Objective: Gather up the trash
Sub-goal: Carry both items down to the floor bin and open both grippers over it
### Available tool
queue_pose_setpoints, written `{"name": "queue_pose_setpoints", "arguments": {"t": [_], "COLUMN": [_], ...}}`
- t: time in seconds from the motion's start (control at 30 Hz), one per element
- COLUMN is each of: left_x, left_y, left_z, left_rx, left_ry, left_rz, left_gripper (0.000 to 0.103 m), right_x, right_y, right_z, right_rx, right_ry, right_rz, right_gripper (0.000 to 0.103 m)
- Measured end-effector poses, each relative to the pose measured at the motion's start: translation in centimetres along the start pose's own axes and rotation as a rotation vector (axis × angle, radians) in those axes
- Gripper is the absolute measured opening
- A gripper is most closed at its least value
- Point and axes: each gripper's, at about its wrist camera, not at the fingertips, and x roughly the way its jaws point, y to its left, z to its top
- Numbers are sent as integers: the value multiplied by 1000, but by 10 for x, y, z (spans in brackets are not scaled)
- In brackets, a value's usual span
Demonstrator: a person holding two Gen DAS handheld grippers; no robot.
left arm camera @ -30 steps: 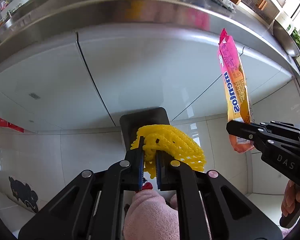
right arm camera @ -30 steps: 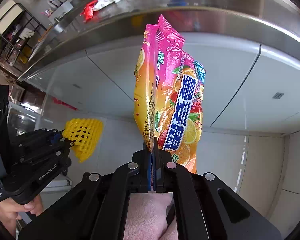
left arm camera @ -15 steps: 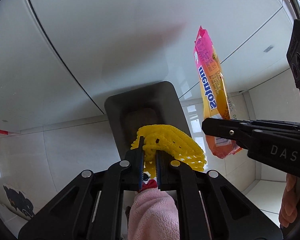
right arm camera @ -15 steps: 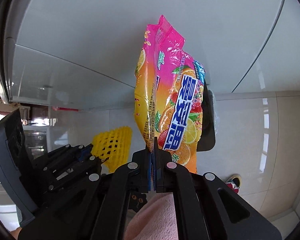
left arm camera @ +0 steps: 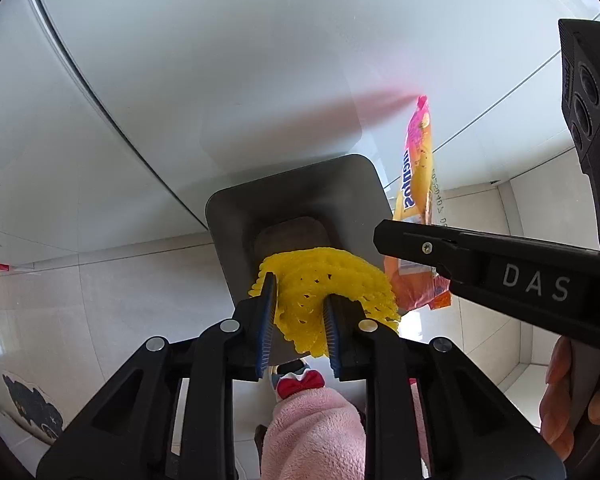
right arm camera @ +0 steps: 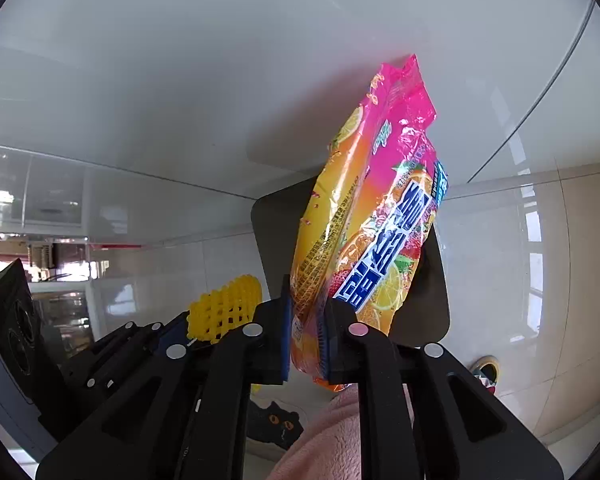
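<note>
you had both pieces over the dark bin (left arm camera: 300, 196) just beyond each tool, the left tool (left arm camera: 298, 312) opening around the yellow foam net (left arm camera: 324, 280) and the right tool (right arm camera: 305, 336) opening around the candy wrapper (right arm camera: 372, 224), neither yet dropped in.
</note>
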Motion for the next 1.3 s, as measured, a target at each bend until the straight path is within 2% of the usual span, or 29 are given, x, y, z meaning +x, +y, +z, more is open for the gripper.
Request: {"name": "queue_pose_setpoints", "arguments": {"t": [0.13, 0.17, 0.27, 0.33, 0.4, 0.47, 0.53, 0.6, 0.67, 0.87, 1.3], "left_x": [0, -1, 0, -1, -4, -6, -9, -10, -13, -15, -29], "left_y": [-3, -5, 1, 0, 0, -1, -1, 0, -2, -2, -8], "left_z": [-2, -3, 2, 2, 2, 3, 4, 5, 6, 4, 13], "left_rx": [-8, -6, -6, -5, -9, -8, -8, -7, -3, -2, 2], "left_ry": [4, 3, -9, -22, -27, -29, -35, -45, -58, -65, -62], "left_rz": [-6, -8, -16, -12, -9, -3, 0, 0, 31, 90, 95], "left_gripper": [24, 26, 43, 58, 65, 70, 80, 85, 91, 94, 95], "right_x": [-1, -2, -2, -5, -10, -14, -17, -18, -11, 14, -7], "right_y": [-5, -6, -5, -6, -6, -6, -13, -12, -13, -16, -11], "right_z": [-1, -2, -1, 0, 3, 6, 12, 13, 16, 19, 31], "right_rx": [7, 11, 9, 12, 21, 35, 40, 34, 35, 99, 92], "right_ry": [-4, -6, -14, -23, -39, -48, -54, -50, -24, 54, 17], "right_rz": [12, 19, 26, 24, 22, 18, 20, 28, 49, 109, 94], "right_gripper": [30, 36, 40, 42, 51, 51, 52, 52, 52, 52, 52]}}
